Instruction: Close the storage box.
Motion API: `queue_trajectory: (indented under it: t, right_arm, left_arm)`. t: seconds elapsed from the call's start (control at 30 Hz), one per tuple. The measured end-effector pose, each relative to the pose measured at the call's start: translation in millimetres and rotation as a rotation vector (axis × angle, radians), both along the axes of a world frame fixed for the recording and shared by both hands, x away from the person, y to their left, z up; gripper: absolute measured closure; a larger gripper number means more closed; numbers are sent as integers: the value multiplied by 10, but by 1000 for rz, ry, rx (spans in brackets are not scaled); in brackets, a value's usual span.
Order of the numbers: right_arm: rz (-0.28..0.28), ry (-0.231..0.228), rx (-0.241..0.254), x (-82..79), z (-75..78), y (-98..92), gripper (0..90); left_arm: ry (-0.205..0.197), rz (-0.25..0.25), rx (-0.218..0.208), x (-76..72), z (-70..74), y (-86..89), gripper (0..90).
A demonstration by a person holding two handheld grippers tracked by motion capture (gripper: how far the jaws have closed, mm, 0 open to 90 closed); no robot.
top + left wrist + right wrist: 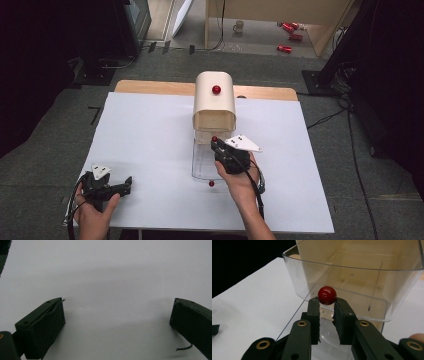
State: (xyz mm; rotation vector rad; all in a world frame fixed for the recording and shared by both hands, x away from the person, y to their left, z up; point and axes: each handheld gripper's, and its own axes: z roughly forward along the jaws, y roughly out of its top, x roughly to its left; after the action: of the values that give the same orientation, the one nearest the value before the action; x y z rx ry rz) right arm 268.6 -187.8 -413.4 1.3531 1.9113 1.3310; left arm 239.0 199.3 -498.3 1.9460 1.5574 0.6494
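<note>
White table covering (150, 150) is spread under a beige container (215, 102) with a clear drawer (352, 277) pulled out in front. A red ball (327, 295) is pinched at the tips of the right gripper (327, 302), held level at the drawer's rim; next, it probably must be carried over the rim and released inside. The left gripper (117, 315) is rested on the sheet, jaws wide apart and empty.

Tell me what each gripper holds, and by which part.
The right gripper pinches the clear lid's red knob between its fingertips. The left gripper is open and holds nothing.
</note>
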Motion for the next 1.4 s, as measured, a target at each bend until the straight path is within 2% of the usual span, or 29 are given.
queue_trajectory:
  t: [0.43,0.6,1.0,1.03,1.07,1.1,1.13,1.17,1.2,1.23,1.27,1.3,1.33,1.4]
  right_arm:
    - [-4,2,-8,161,-11,22,788]
    - [-12,6,-13,222,-23,34,822]
    - [0,11,-5,285,-22,20,803]
    - [4,12,-2,284,-26,15,787]
    - [20,14,19,274,-32,4,704]
    - [20,14,19,274,-32,4,704]
    - [32,18,33,250,-35,3,572]
    - [32,18,33,250,-35,3,572]
    - [30,16,30,216,-39,6,459]
    - [30,16,30,216,-39,6,459]
    - [33,18,29,178,-47,2,349]
    - [33,18,29,178,-47,2,349]
    - [35,27,24,129,-52,-5,237]
    - [44,46,20,74,-58,-11,132]
  left_arm:
    - [0,2,-3,0,-1,-2,0]
    - [-2,0,-1,0,-1,0,0]
    - [-1,0,1,0,0,0,0]
    - [-2,1,-1,0,-1,-1,0]
    - [-1,0,0,0,-1,0,0]
    - [-1,0,0,0,-1,0,0]
    - [0,-1,2,1,0,1,0]
    - [0,-1,2,1,0,1,0]
    - [0,1,-1,0,-1,-1,0]
    - [0,1,-1,0,-1,-1,0]
    - [-1,1,-1,0,-1,-1,0]
    - [-1,1,-1,0,-1,-1,0]
    - [-2,1,-1,-1,-2,-1,0]
    - [-2,1,-1,-1,-2,-1,0]
